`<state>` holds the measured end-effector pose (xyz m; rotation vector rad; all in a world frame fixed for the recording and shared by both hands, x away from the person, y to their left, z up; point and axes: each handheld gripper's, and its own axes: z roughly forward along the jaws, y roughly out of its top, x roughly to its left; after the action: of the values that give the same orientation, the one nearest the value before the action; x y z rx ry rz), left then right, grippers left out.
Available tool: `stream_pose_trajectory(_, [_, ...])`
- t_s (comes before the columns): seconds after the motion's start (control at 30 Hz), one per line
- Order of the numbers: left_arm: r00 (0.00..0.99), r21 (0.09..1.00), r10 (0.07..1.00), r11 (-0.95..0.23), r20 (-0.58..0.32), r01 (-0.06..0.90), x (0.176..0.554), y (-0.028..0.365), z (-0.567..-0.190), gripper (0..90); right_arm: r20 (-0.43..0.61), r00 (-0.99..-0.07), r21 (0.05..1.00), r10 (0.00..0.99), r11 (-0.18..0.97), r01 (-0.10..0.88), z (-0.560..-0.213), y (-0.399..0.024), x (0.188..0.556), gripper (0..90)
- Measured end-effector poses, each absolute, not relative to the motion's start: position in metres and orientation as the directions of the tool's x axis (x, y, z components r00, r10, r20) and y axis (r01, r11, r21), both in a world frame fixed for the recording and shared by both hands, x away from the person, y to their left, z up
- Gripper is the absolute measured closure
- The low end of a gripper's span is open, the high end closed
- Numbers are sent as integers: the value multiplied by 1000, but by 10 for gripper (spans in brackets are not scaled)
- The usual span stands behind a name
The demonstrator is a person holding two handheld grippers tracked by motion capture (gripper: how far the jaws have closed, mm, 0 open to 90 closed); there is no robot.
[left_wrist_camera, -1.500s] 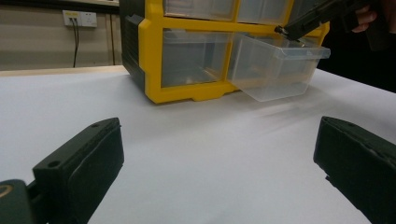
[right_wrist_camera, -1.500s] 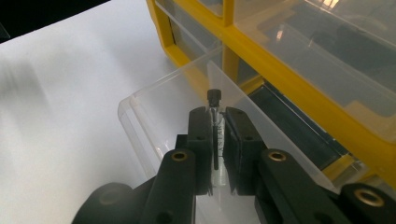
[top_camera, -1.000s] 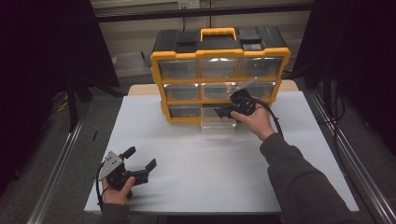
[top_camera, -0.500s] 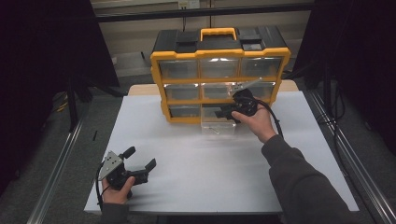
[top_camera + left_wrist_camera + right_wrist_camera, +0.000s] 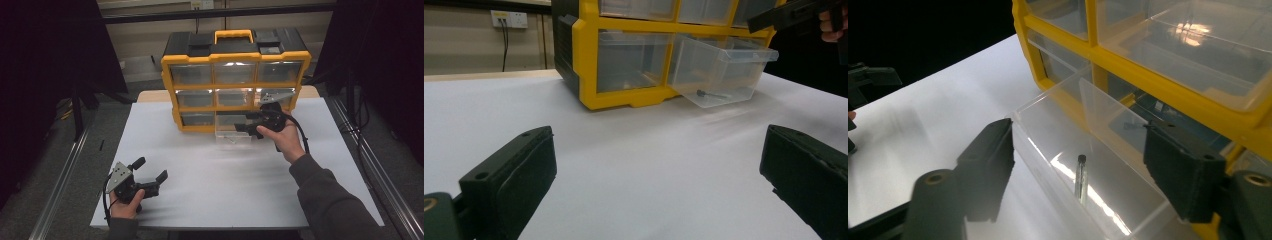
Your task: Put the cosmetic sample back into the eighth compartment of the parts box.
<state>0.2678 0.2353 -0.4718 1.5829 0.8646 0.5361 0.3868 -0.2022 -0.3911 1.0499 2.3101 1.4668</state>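
You are holding your right gripper point(image 5: 250, 122) over the clear plastic drawer point(image 5: 1083, 165) pulled out of the bottom row of the yellow-and-black drawer cabinet point(image 5: 235, 75), its jaws standing apart with nothing between them. A small dark screw point(image 5: 1081, 175) is lying on the drawer's floor. Your left gripper point(image 5: 150, 176) is resting near the front left of the white tabletop point(image 5: 225, 185), well apart from the cabinet, jaws wide and empty.
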Motion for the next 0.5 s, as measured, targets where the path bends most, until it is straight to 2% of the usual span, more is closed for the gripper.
stream_pose_trajectory(0.5, [620, 971, 775, -38, -120, 236, 268, 235, -472, 17, 171, -713, 906, 680, 176, 386, -396, -232, 345, 102])
